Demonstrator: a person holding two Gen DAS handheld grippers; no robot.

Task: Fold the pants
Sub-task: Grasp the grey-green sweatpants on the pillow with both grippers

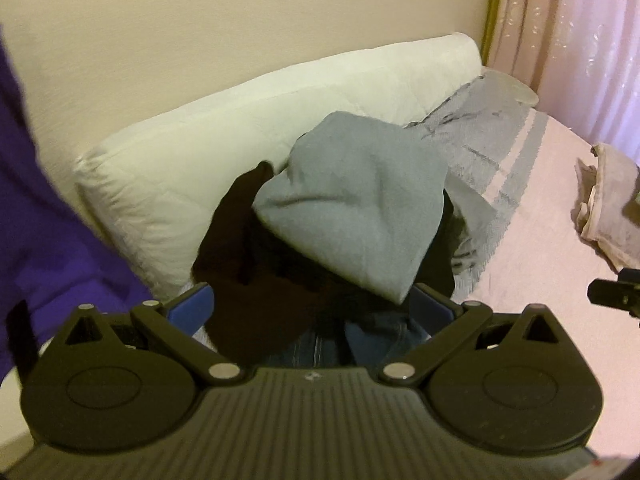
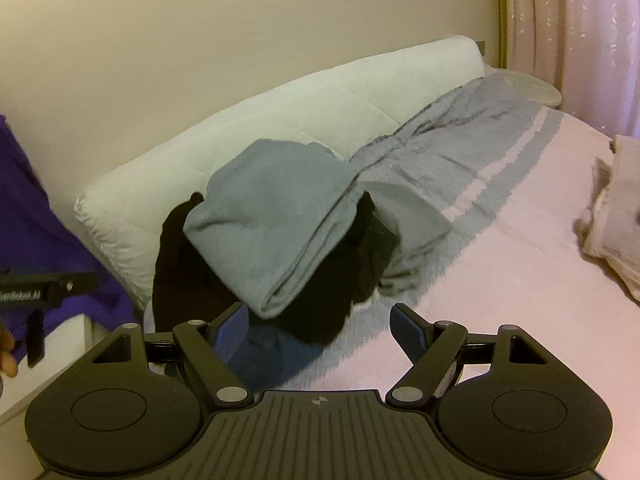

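A pile of clothes lies on the bed in front of a white pillow. On top is a folded grey garment, under it a black garment, and blue denim pants at the bottom. My left gripper is open, its blue fingers standing wide on either side of the pile's near edge. My right gripper is also open, just short of the pile's right corner, with the left finger by the denim and the other over the sheet.
The white pillow leans against the wall. A grey striped towel lies on the pink sheet. Folded beige cloth sits at the right. A purple sleeve is at the left.
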